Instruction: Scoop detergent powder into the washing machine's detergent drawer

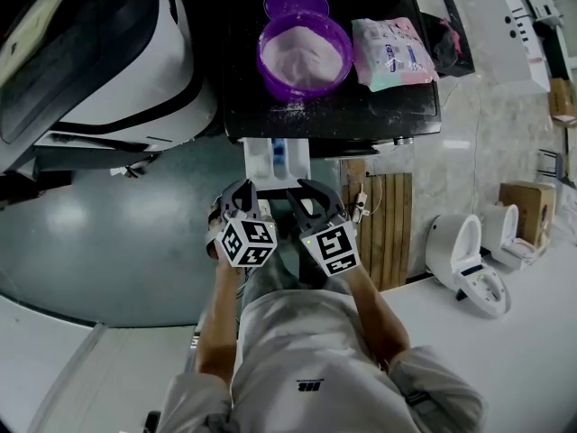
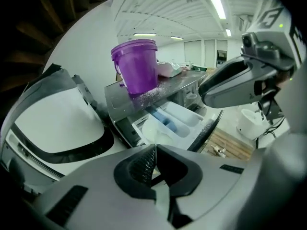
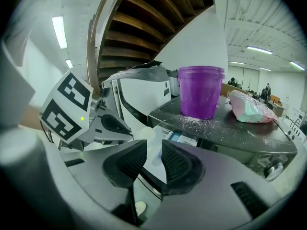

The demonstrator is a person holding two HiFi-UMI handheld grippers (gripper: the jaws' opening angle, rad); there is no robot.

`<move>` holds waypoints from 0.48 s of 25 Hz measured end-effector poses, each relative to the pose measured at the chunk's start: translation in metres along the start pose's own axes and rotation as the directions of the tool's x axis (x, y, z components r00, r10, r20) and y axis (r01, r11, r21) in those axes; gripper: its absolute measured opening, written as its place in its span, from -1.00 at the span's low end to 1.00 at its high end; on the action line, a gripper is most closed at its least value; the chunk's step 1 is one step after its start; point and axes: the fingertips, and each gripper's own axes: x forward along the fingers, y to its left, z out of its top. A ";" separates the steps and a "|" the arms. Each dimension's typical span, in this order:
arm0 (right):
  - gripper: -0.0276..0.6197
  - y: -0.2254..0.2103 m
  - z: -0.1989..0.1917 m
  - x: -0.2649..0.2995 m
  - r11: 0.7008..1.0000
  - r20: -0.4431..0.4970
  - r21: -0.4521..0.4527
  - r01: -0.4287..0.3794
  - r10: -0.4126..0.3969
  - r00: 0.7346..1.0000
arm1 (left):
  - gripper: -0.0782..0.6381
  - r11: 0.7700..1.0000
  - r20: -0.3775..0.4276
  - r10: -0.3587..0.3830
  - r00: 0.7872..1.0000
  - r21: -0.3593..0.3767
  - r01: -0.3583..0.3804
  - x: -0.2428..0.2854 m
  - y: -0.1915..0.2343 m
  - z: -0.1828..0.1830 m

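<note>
Two grippers hover side by side in front of the pulled-out detergent drawer (image 1: 256, 159).

From the grippers, the washing machine (image 1: 370, 106) lies at 12 o'clock. Its dark top bears a purple tub (image 1: 267, 78) filled with detergent powder (image 1: 305, 54), with loose grains scattered round its base. The tub's lid (image 1: 296, 1) lies beyond it, and a pastel bag (image 1: 392, 52) sits at 1 o'clock. The drawer juts from the machine's front edge just ahead of both tools, touching neither. The left gripper (image 2: 154, 152) has its jaws closed tip to tip on nothing. The right gripper (image 3: 154, 159) keeps a narrow, empty gap. Grey floor (image 1: 108, 233) lies open at 9 o'clock and a white curved appliance (image 1: 99, 61) crowds 10 o'clock. Wooden slats (image 1: 386, 228) stand at 3 o'clock, white toilets (image 1: 464, 255) beyond.
</note>
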 end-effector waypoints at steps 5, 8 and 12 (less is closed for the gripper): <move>-0.62 -0.003 -0.002 0.001 1.000 -0.002 0.004 0.002 -0.002 1.000 | -0.74 0.992 -0.011 0.061 0.998 0.111 -0.060 0.000 0.000 0.001; -0.62 -0.005 -0.003 0.001 1.000 -0.002 0.005 0.003 -0.003 1.000 | -0.74 0.988 -0.014 0.078 0.997 0.137 -0.075 0.000 0.000 0.002; -0.62 -0.006 -0.005 0.001 1.000 -0.006 0.007 0.004 -0.003 1.000 | -0.74 0.983 -0.015 0.092 0.996 0.163 -0.089 -0.001 0.000 0.002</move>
